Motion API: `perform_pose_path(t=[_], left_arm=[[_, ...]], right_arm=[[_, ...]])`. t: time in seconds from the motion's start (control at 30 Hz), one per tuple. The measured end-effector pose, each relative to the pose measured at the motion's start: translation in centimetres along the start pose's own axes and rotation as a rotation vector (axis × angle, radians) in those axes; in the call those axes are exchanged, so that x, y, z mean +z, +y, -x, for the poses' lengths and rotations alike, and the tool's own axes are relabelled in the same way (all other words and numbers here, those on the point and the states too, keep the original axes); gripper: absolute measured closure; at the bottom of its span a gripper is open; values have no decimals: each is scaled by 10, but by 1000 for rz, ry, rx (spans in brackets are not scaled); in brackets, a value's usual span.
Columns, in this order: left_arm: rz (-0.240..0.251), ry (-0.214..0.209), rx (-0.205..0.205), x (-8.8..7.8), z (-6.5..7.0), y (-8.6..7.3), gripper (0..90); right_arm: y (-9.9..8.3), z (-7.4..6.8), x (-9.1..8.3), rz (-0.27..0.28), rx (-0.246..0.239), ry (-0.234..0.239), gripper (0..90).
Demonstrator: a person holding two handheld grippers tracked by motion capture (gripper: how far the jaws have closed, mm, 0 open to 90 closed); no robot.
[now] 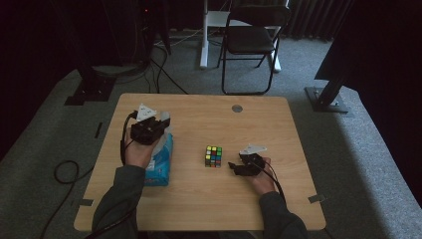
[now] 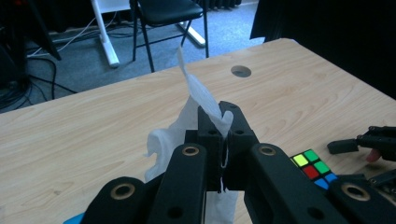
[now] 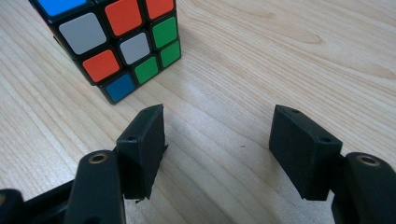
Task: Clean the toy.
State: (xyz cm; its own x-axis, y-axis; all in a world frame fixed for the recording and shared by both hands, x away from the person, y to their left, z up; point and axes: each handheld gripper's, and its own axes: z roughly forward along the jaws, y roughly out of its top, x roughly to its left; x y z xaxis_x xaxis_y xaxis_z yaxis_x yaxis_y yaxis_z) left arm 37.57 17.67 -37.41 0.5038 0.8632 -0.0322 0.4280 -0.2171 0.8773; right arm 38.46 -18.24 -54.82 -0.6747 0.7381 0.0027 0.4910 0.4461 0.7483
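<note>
My left gripper point(image 2: 223, 122) had its jaws clamped on a white tissue point(image 2: 198, 100), held above the blue tissue pack point(image 1: 161, 162) at the left of the tabletop point(image 1: 209, 199). My right gripper point(image 3: 218, 140) rested with jaws apart and empty, just beside the puzzle cube point(image 3: 114, 42) near the middle.

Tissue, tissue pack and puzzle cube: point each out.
tissue point(image 2: 205, 100), left gripper view, sheet just above the shut fingers.
tissue pack point(image 1: 161, 167), high view, blue top face.
puzzle cube point(image 1: 213, 156), high view, top face.
</note>
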Motion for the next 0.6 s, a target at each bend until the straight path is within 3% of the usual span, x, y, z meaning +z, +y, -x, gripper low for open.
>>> perform_pose_path(t=[0.6], left_arm=[[16, -37, 10, 8, 11, 13, 883]], right_arm=[[0, 0, 0, -1, 1, 1, 353]])
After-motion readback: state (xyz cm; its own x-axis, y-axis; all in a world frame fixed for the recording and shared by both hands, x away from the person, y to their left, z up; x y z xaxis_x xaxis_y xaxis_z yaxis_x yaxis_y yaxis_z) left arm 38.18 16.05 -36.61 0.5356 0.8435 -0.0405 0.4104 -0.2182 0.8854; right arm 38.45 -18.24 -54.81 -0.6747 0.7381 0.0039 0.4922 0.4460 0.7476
